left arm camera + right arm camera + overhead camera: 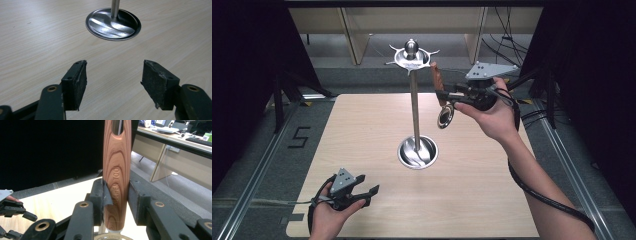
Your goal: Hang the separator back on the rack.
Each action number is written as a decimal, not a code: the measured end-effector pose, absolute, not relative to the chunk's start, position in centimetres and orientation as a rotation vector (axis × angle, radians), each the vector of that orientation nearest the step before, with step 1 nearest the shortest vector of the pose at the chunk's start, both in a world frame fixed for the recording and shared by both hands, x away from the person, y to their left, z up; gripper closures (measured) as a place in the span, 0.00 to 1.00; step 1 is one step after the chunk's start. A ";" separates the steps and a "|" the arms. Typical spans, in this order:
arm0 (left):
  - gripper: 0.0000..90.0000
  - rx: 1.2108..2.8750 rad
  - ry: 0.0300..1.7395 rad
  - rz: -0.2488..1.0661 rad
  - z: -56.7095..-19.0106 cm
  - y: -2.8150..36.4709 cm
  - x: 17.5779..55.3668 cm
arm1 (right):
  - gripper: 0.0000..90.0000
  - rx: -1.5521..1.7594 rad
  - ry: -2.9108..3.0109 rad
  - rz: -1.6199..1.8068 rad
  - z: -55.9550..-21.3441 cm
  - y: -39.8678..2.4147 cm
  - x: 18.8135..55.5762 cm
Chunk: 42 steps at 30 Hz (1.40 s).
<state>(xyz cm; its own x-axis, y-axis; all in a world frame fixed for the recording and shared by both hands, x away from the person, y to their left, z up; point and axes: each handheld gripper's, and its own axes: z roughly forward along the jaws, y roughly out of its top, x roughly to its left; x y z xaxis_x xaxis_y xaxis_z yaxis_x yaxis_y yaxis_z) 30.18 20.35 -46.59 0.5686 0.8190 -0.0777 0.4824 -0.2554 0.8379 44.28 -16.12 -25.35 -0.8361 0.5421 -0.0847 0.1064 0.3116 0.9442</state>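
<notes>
Pale wood-grain desk (377,145) on grey floor, black curtains at both sides (high view); a steel utensil stand (414,100) rises from its dish-shaped base (417,152). The right gripper (443,93) holds a wooden-handled strainer (439,90) beside the pole.

Left gripper view: the left gripper (113,82) has its fingers spread wide above bare desk.

Right gripper view: fingers (100,200) clamp the handle upright.

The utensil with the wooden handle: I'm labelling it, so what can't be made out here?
- Utensil head: high view, too small to tell its type.
- Wooden handle: right gripper view, top and hanging slot cut by the frame's upper edge; the right tongs cover its sides.
- Handle lettering: partly readable only.
</notes>
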 end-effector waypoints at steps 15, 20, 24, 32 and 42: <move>0.40 1.918 1.054 0.478 -46.6 20.4 30.2 | 0.76 0.597 2.188 1.554 -25.7 -15.4 44.4; 0.40 1.934 1.047 0.481 -46.6 20.4 30.2 | 0.72 0.596 2.169 1.539 -25.9 -15.5 44.2; 0.40 1.920 1.050 0.476 -46.6 20.3 30.2 | 0.69 0.609 2.161 1.529 -26.0 -15.7 43.7; 0.40 1.942 1.054 0.488 -46.6 20.4 30.2 | 0.63 0.593 2.142 1.491 -26.4 -16.7 42.8; 0.40 1.923 1.058 0.474 -46.7 20.3 30.2 | 0.56 0.633 2.148 1.458 -27.3 -19.2 40.9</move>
<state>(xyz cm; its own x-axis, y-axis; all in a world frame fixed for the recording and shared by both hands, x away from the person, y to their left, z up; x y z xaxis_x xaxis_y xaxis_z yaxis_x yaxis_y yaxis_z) 30.21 20.28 -46.74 0.5669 0.8204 -0.0739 0.4906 -0.2643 0.8303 40.93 -19.16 -27.30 -0.7859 0.6069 -0.1184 0.1140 0.3303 0.9370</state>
